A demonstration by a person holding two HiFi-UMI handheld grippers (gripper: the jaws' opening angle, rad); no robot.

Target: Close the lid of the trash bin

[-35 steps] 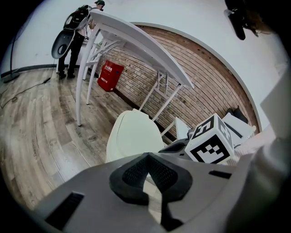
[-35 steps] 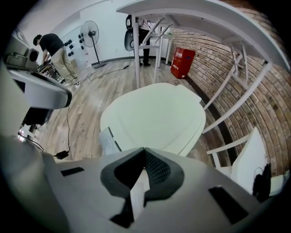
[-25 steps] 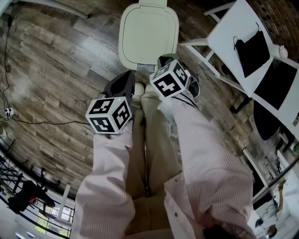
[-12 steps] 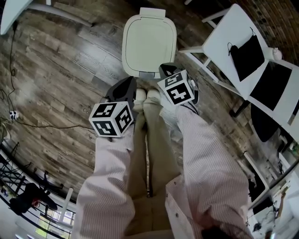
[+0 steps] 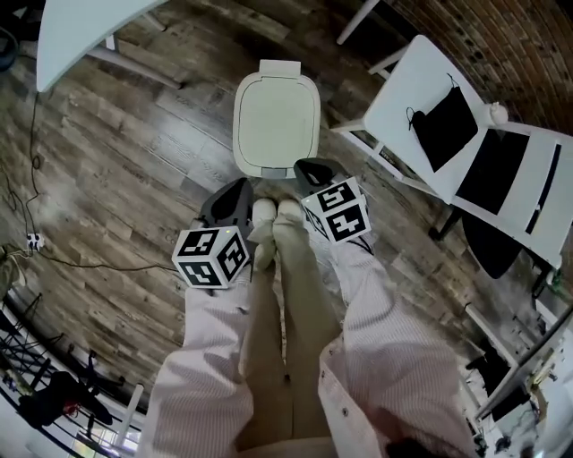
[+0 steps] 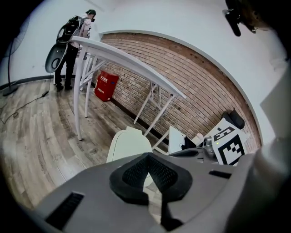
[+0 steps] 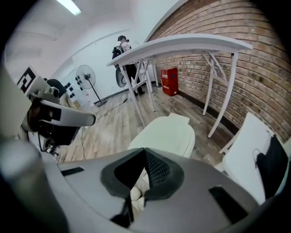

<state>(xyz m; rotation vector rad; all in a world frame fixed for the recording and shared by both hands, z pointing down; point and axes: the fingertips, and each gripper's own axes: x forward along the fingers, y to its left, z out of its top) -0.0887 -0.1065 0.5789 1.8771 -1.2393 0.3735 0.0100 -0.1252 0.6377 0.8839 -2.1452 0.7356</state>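
The trash bin [image 5: 276, 121] stands on the wood floor in front of my feet, its cream lid down flat over the body. In the left gripper view the trash bin [image 6: 127, 143] shows beyond the jaws, and in the right gripper view the trash bin [image 7: 166, 134] lies just past them. My left gripper [image 5: 240, 186] hangs short of the bin's near edge, to its left, shut with nothing between its pads. My right gripper [image 5: 310, 166] hovers by the bin's near right corner, also shut and empty. Neither touches the lid.
A white folding table [image 5: 89, 27] stands at the far left. A white chair [image 5: 466, 143] with black cloth on it sits to the right of the bin. A cable [image 5: 36, 161] runs along the floor at left. A person [image 6: 75, 32] stands far back.
Both grippers have lifted up and back from the lid toward me. The bin now looks smaller and farther off, with its lid still down.
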